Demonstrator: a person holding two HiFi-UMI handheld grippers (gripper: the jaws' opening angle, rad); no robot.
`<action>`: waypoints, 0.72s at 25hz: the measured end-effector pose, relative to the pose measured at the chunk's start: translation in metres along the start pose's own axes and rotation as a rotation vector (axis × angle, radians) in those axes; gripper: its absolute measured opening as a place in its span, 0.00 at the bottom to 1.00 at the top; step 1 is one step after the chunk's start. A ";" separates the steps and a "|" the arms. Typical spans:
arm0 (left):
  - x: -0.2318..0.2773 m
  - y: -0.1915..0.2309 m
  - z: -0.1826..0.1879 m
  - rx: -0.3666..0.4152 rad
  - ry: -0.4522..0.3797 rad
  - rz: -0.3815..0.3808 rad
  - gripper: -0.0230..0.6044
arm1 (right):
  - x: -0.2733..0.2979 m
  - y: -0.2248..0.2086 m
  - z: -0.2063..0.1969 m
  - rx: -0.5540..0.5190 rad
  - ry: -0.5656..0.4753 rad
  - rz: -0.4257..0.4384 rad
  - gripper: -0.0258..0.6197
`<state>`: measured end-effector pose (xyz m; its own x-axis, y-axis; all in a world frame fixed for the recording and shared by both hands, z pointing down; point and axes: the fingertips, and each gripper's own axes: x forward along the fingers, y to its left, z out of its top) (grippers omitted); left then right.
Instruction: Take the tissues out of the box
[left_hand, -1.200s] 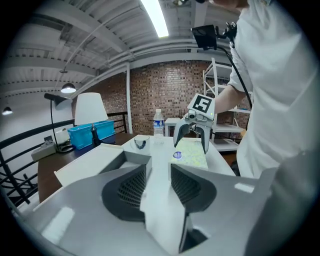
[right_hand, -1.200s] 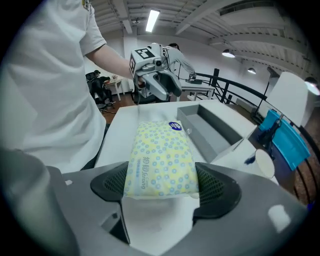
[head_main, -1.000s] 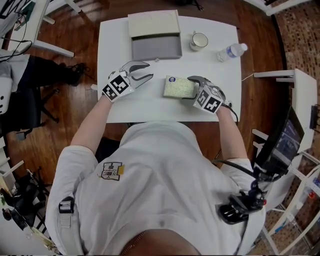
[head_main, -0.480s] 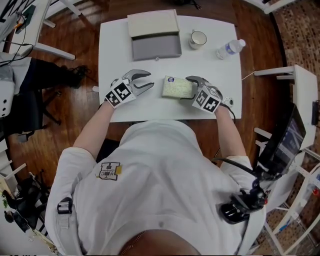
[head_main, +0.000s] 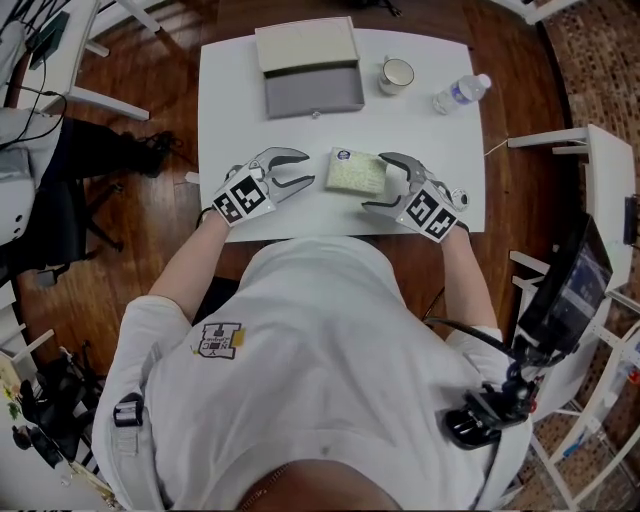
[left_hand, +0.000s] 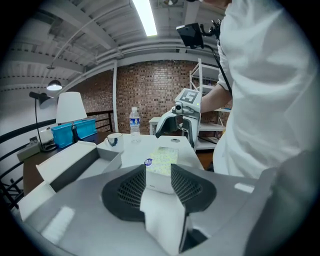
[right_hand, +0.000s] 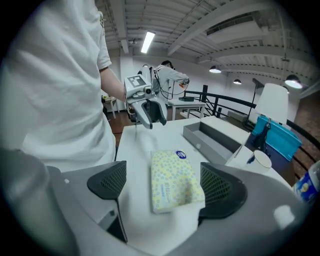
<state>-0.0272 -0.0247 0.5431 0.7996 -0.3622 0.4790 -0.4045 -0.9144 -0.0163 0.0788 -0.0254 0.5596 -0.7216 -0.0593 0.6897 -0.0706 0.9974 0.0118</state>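
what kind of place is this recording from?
Probably a loft-style lab or workshop: a brick wall, a strip light on a bare ceiling, and a white table beside a monitor.

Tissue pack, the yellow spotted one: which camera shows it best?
The right gripper view: the tissue pack fills the middle, its whole spotted top and blue sticker plain. The head view shows it small from above on the white table; the left gripper view shows only its near end and a foreshortened top.

Holds left gripper (head_main: 308, 170) and right gripper (head_main: 378, 182) forward, tilted down, left jaws apart, right jaws just opened wider astride the tissue pack (head_main: 355, 173).
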 end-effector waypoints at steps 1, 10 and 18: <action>-0.001 -0.006 0.001 0.003 -0.006 -0.007 0.24 | -0.002 0.007 0.007 0.006 -0.024 -0.005 0.74; -0.016 -0.068 -0.024 -0.014 -0.006 -0.098 0.24 | 0.023 0.101 0.009 0.106 -0.081 0.009 0.64; -0.009 -0.091 -0.056 -0.030 0.061 -0.161 0.24 | 0.057 0.123 -0.013 0.214 -0.058 0.035 0.53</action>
<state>-0.0222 0.0721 0.5899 0.8271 -0.1989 0.5257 -0.2872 -0.9535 0.0911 0.0375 0.0944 0.6097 -0.7643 -0.0335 0.6440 -0.1852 0.9680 -0.1695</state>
